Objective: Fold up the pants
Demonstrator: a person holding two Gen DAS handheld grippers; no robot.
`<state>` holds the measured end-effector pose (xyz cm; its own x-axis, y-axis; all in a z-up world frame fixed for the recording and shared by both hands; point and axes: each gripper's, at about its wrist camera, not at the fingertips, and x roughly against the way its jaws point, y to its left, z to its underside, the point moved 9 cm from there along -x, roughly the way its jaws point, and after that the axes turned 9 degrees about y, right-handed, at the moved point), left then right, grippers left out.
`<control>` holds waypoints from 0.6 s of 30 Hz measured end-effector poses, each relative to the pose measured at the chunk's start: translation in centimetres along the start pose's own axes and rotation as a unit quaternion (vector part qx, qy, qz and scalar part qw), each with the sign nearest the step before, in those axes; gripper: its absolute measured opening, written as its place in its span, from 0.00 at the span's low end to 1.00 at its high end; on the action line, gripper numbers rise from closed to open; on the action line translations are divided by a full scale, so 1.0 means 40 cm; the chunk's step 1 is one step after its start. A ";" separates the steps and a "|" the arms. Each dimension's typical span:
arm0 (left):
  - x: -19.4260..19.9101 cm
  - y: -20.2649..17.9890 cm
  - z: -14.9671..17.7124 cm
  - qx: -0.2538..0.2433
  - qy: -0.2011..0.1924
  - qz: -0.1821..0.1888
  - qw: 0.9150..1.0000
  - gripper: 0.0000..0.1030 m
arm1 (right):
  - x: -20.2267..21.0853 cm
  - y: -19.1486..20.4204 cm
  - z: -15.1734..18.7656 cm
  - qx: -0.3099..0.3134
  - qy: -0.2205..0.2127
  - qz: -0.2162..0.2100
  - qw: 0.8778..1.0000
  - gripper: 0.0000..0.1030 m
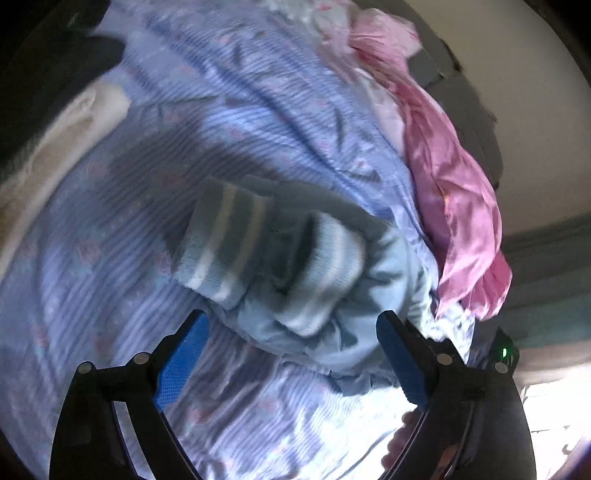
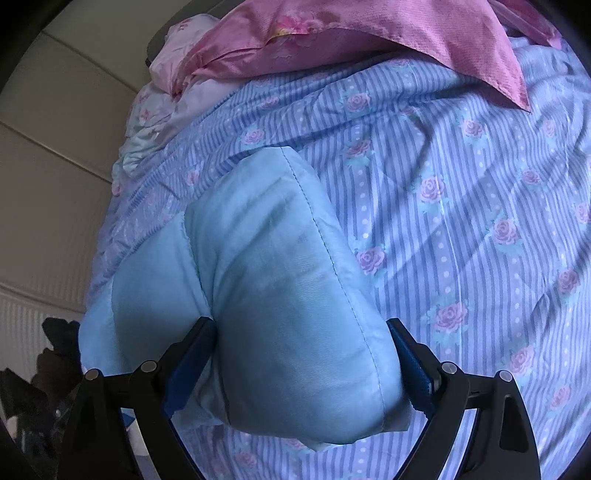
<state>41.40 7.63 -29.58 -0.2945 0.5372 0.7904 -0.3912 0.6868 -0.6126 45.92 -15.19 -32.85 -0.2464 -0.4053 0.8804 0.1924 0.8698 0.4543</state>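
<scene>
The pants (image 1: 306, 295) are light blue and padded, with grey-and-white striped knit cuffs (image 1: 221, 243), and lie bunched on a striped floral bedsheet (image 1: 258, 122). My left gripper (image 1: 291, 332) is open, its blue pads on either side of the bunched pants just below the cuffs; I cannot tell if they touch. In the right wrist view a folded, puffy part of the pants (image 2: 291, 295) fills the gap between my right gripper's (image 2: 301, 339) wide-spread pads, which press on both its sides.
A pink satin cloth (image 1: 454, 192) lies crumpled along the sheet's right side; it also shows at the top of the right wrist view (image 2: 369, 33). A beige cloth (image 1: 66, 133) and a dark garment (image 1: 55, 74) lie at the left. A pale wall (image 2: 48, 166) lies beyond the bed.
</scene>
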 end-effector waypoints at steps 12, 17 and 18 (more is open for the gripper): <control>-0.111 0.087 -0.053 0.076 0.035 0.025 0.996 0.96 | -0.011 -0.005 -0.003 0.003 0.002 0.003 1.000 0.89; -0.147 0.098 -0.085 0.084 0.037 0.033 0.995 0.97 | -0.027 -0.008 -0.011 -0.003 0.008 -0.004 1.000 0.89; -0.154 0.104 -0.089 0.094 0.038 0.041 0.994 0.97 | -0.032 -0.009 -0.012 -0.006 0.009 -0.007 1.000 0.89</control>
<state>44.69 8.90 -37.01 -0.2683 0.6283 0.7302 -0.5258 0.5396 -0.6575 46.63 -15.13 -34.07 -0.2313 -0.4225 0.8764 0.2006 0.8607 0.4679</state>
